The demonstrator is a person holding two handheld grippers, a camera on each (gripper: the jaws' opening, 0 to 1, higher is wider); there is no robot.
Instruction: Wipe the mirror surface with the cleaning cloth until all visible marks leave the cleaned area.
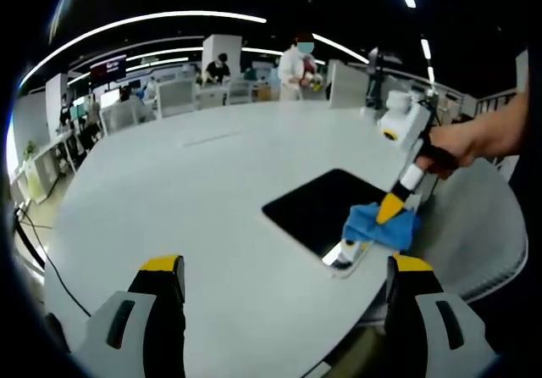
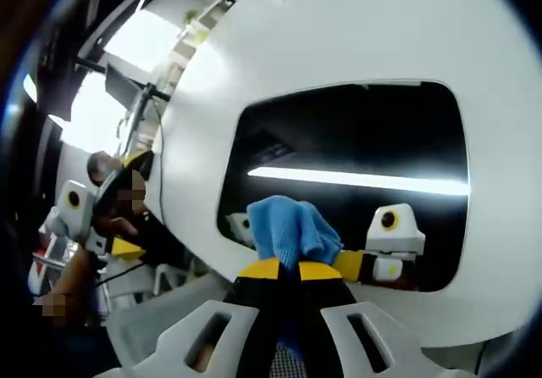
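Note:
A dark rectangular mirror (image 1: 315, 206) lies flat on the white table (image 1: 195, 191), near its right edge. My right gripper (image 1: 391, 210) comes in from the right, held by a hand, and is shut on a blue cleaning cloth (image 1: 381, 228) that it presses on the mirror's near corner. In the right gripper view the cloth (image 2: 290, 228) bunches above the shut yellow tips of the right gripper (image 2: 288, 269), and the mirror (image 2: 356, 136) reflects a ceiling light strip and the gripper. My left gripper (image 1: 286, 268) stands open over bare table, to the left of the mirror.
The table's curved edge (image 1: 373, 306) runs just past the mirror, with a grey chair (image 1: 474, 242) beyond it. Chairs and several people stand at the far side of the room (image 1: 254, 77). In the right gripper view the left gripper (image 2: 80, 213) shows at the left.

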